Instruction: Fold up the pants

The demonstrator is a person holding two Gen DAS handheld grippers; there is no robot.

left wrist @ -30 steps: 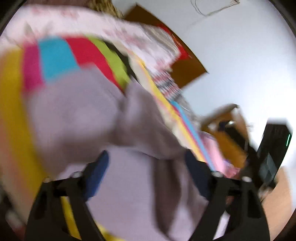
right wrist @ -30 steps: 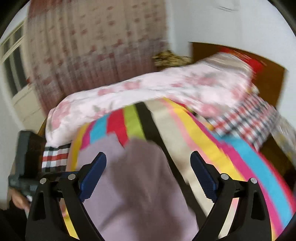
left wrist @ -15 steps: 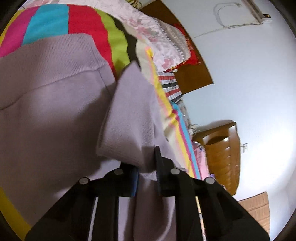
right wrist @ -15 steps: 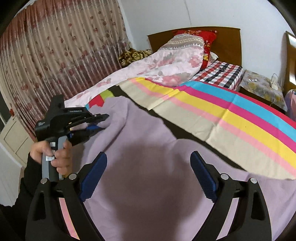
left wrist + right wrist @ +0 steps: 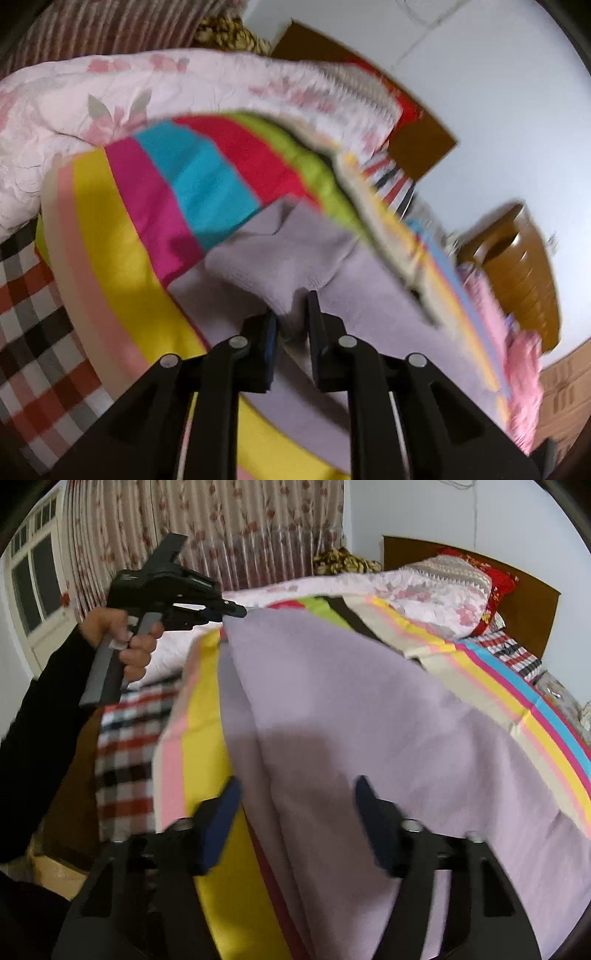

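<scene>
L gripper clamped; R gripper fingers closing, half-spread.

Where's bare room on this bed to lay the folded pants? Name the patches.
Free: the striped sheet left of the lilac pants, up to the checked blanket; and its stripes right of them. Crowded: the head end, under the floral quilt and pillows.

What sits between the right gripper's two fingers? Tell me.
In the right wrist view, a fold of the lilac pants runs between the right gripper's fingers. Its jaws have just been closing, but the pads are not yet pressing the cloth.
</scene>
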